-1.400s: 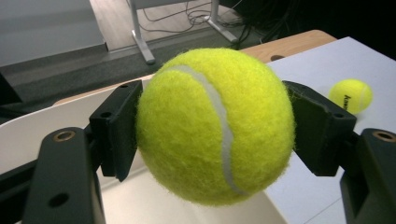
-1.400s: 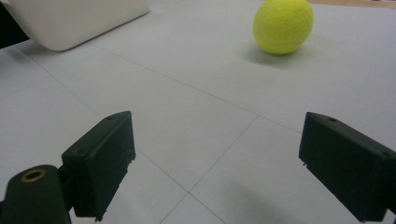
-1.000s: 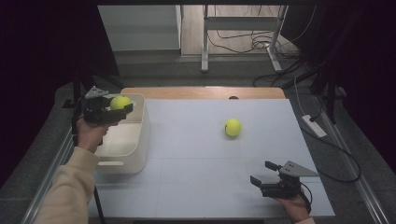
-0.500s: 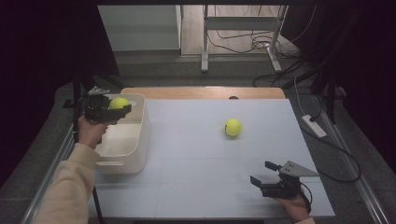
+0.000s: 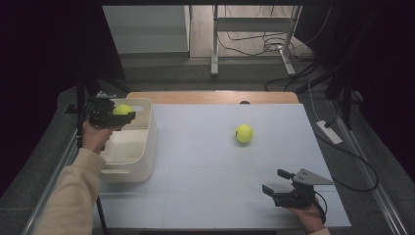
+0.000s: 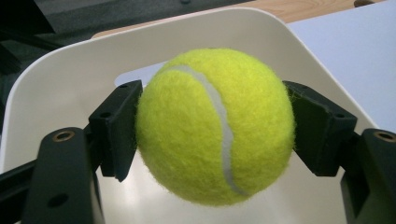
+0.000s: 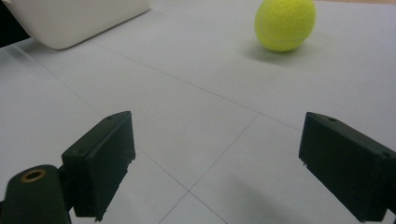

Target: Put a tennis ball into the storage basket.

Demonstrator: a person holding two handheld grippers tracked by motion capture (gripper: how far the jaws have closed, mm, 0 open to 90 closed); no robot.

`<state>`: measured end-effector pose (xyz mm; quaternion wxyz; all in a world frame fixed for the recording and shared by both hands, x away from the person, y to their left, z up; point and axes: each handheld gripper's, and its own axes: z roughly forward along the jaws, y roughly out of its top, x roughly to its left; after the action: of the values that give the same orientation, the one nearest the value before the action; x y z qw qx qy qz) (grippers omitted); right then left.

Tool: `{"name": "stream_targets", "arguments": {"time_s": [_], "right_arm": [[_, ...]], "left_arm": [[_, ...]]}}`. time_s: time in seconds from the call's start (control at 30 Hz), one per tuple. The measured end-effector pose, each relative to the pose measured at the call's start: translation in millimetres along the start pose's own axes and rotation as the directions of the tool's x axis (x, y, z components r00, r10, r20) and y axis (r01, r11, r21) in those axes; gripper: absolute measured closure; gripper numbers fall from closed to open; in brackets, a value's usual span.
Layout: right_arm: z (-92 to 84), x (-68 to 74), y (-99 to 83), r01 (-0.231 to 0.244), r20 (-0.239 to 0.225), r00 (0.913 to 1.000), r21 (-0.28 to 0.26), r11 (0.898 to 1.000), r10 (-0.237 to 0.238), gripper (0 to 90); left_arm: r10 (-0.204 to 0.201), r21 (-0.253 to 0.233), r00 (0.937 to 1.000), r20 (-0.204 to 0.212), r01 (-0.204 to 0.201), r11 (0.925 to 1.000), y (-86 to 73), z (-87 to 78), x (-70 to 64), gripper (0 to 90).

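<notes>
A yellow tennis ball [image 6: 215, 126] hangs over the inside of a white bin [image 5: 142, 147] at the table's left side, and my left gripper [image 5: 125, 113] is shut on it. In the left gripper view both black pads [image 6: 116, 126] press on the ball's sides, with the bin's wall [image 6: 70, 60] behind and below. A second tennis ball [image 5: 244, 133] lies free on the white table top, right of centre. My right gripper [image 5: 273, 180] rests near the front right corner, open, with nothing between its jaws. In the right gripper view that ball [image 7: 285, 23] lies ahead and to the right of my right gripper [image 7: 217, 154].
A white sheet with faint grid lines [image 5: 205, 161] covers the table, and a wooden strip [image 5: 210, 96] shows along its far edge. A white power strip [image 5: 329, 132] lies off the right side. The bin's corner [image 7: 70, 18] sits at the upper left in the right gripper view.
My left gripper, with the ball in it, has shifted slightly left and lower over the bin. The right gripper and the free ball have stayed put.
</notes>
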<state>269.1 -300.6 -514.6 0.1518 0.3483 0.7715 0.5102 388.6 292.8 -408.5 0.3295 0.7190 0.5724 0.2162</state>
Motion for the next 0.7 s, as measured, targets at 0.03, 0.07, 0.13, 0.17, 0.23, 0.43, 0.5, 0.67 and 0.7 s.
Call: {"name": "stream_targets", "arguments": {"time_s": [0.03, 0.07, 0.13, 0.17, 0.23, 0.43, 0.5, 0.67, 0.7], "right_arm": [[0.1, 0.2, 0.0, 0.000, -0.001, 1.0000, -0.002, 1.000, 0.000, 11.0], [0.0, 0.4, 0.1, 0.000, -0.002, 1.0000, -0.003, 1.000, 0.000, 11.0], [-0.2, 0.6, 0.1, 0.000, -0.001, 1.0000, -0.004, 1.000, 0.000, 11.0], [-0.2, 0.5, 0.1, 0.000, -0.001, 1.0000, -0.004, 1.000, 0.000, 11.0], [-0.2, 0.3, 0.1, 0.000, -0.002, 1.0000, -0.003, 1.000, 0.000, 11.0], [-0.4, 0.3, 0.0, 0.000, 0.000, 1.0000, -0.003, 1.000, 0.000, 11.0], [-0.3, 0.2, -0.1, -0.001, 0.000, 1.0000, -0.003, 1.000, 0.001, 11.0], [-0.3, 0.7, 0.2, 0.000, -0.001, 1.0000, -0.004, 1.000, 0.000, 11.0], [-0.2, 0.7, 0.2, 0.000, -0.002, 1.0000, -0.004, 1.000, 0.000, 11.0]], "left_arm": [[-0.001, -0.001, 1.0000, -0.001, 0.001, 1.0000, 0.0, -0.1, 0.2, 26.0], [-0.002, -0.001, 1.0000, -0.002, 0.002, 1.0000, 0.1, -0.3, 0.3, 26.0], [-0.002, -0.005, 1.0000, -0.005, 0.002, 1.0000, 0.2, -0.7, 0.1, 25.8], [-0.002, -0.005, 1.0000, -0.005, 0.002, 1.0000, 0.2, -0.8, 0.1, 25.8], [-0.002, -0.007, 1.0000, -0.007, 0.002, 1.0000, 0.3, -0.8, -0.1, 25.5], [-0.027, -0.060, 0.9996, -0.008, 0.027, 0.9978, 2.3, -7.5, -2.8, 16.5], [-0.010, -0.081, 0.9998, 0.014, 0.011, 0.9967, 2.6, -12.9, -7.0, 12.8], [0.017, -0.119, 0.9994, 0.031, -0.013, 0.9927, 1.9, -19.9, -13.5, 11.8], [0.020, -0.124, 0.9990, 0.041, -0.015, 0.9921, 1.8, -20.7, -14.5, 11.8]]}}
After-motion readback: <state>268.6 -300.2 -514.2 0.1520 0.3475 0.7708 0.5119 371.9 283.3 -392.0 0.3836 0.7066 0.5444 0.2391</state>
